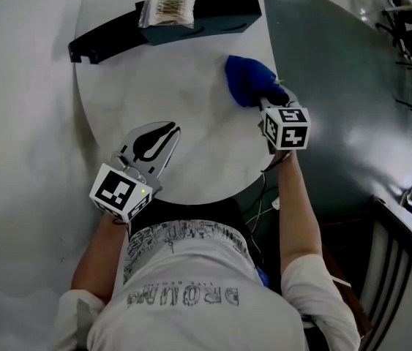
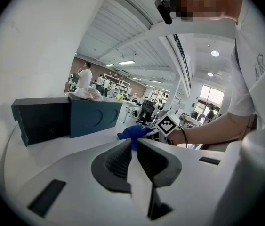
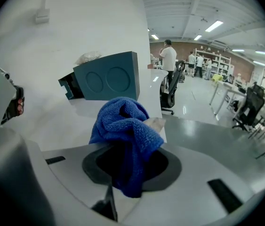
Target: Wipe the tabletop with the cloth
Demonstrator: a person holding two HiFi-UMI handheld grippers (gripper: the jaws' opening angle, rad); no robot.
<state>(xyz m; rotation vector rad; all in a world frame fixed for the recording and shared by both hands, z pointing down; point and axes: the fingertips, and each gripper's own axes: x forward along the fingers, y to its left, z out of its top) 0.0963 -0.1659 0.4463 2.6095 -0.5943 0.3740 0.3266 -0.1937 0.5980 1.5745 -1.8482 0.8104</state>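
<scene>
1. Head view: the left gripper (image 1: pixel 163 134) sits over the near edge of the round white counter (image 1: pixel 191 152), fingers pressed together and holding nothing.
2. The right gripper (image 3: pixel 130 161) has its fingers clamped on the bunched blue cloth (image 1: pixel 248 79), at the counter's right side.
3. A dark box (image 1: pixel 213 13) lies along the far edge.

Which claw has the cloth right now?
The right claw: it is shut on the blue cloth, near the right side of the table. The left claw is shut with nothing in it.
</scene>
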